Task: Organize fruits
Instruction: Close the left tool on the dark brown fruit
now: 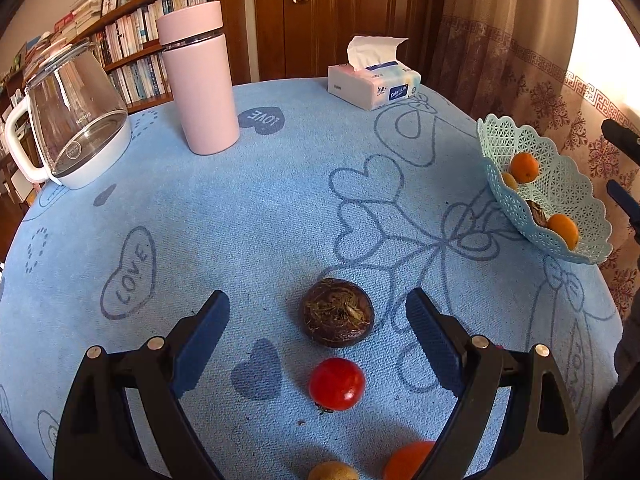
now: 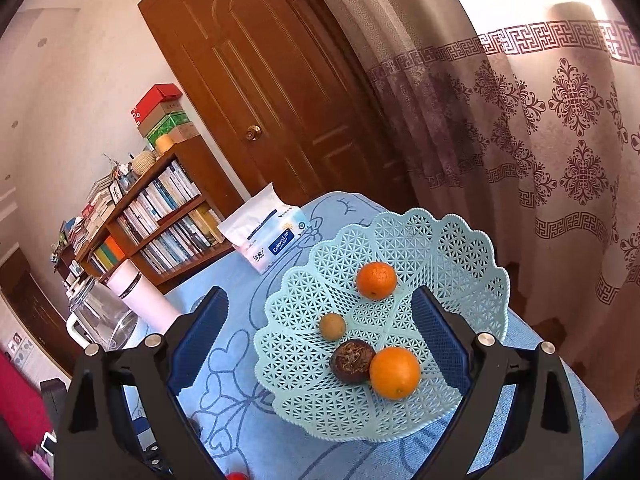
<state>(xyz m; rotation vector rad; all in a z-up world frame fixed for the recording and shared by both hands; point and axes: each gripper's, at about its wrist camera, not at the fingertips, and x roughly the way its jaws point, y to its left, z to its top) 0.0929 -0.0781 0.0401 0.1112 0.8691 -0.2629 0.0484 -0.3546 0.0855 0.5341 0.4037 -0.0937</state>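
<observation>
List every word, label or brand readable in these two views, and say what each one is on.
"LOVE": printed in hearts on the blue tablecloth, one upside down by the pink flask.
"Colors Life": blue label on the tissue pack, legible in both views; the smaller print beside it is too small to read.
Glass kettle: faint lettering and a round emblem, both unreadable.
Book spines on the shelf: too small.
Red box: marking unreadable.

Orange fruit (image 1: 408,462) and brownish fruit (image 1: 333,472), both cut off at bottom edge.
</observation>
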